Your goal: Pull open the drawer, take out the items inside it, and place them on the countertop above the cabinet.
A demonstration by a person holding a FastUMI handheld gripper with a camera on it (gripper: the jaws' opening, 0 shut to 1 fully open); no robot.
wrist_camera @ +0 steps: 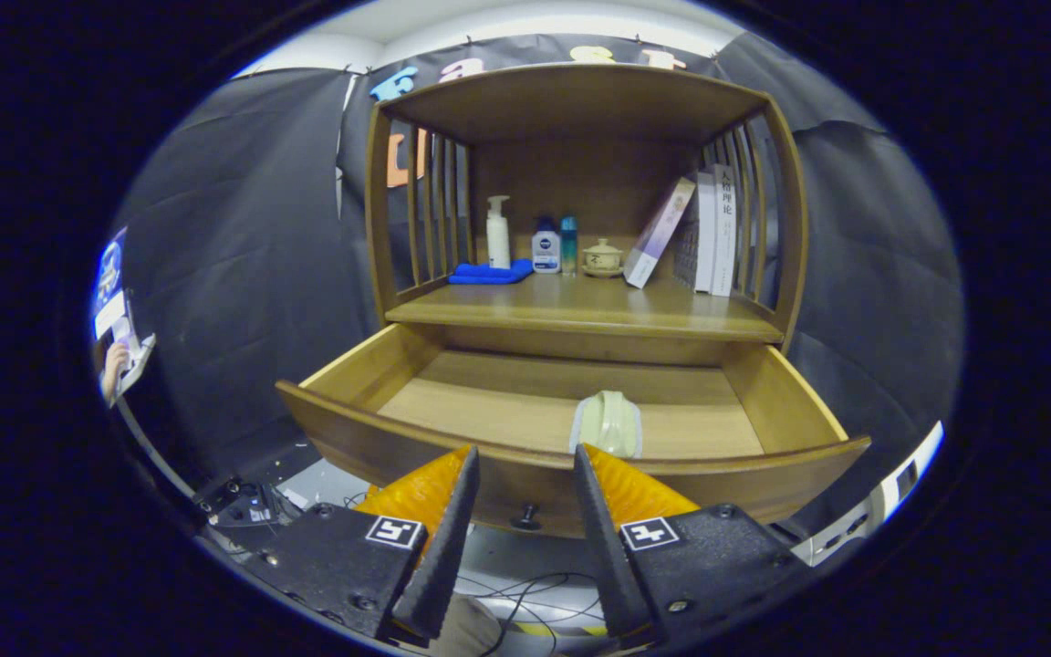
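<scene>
The wooden drawer (767, 388) stands pulled far out of the cabinet. Inside it, near the front wall and right of middle, lies a pale green item in a clear wrapper (608, 422). My gripper (525, 456) hangs open just in front of the drawer's front panel, with nothing between its fingers. The small dark knob (526, 518) shows between the fingers, lower down. The right fingertip (586, 456) is just below the wrapped item. The countertop (580, 310) above the drawer is a wooden shelf.
On the shelf stand a blue folded cloth (491, 272), a white pump bottle (497, 233), two small bottles (546, 246), a small lidded cup (602, 257) and leaning books (699, 233). The front of the shelf is bare wood. Cables lie on the floor below.
</scene>
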